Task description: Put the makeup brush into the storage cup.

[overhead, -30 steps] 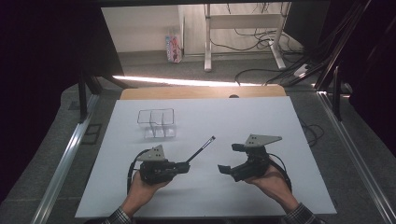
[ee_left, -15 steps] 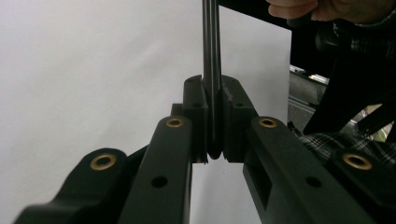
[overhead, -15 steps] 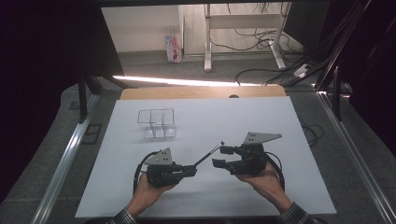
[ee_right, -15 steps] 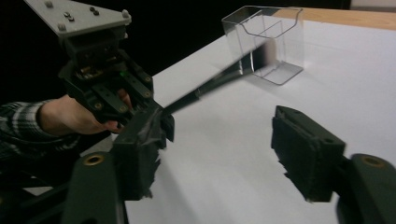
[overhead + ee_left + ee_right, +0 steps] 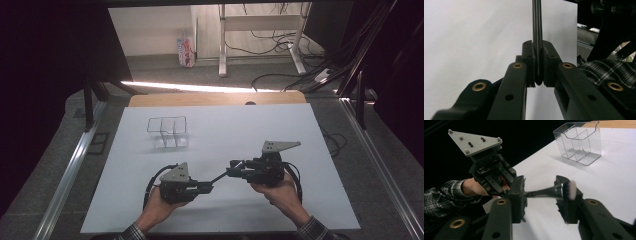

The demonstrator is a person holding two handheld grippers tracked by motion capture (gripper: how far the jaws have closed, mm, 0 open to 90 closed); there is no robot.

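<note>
Near the counter's [image 5: 150, 210] front edge, the left tongs [image 5: 206, 188] pinch the handle end of a slim makeup brush [image 5: 222, 175], holding it out level. The right tongs [image 5: 544, 197], spread around its white bristle tip, have just been closing, probably to take it for the clear organizer [image 5: 167, 132].

A wooden table [image 5: 150, 100] carries 1 white sheet [image 5: 300, 130] covering most of its top. On the sheet stands 1 clear plastic organizer [image 5: 168, 133] with open compartments, toward the far left.
</note>
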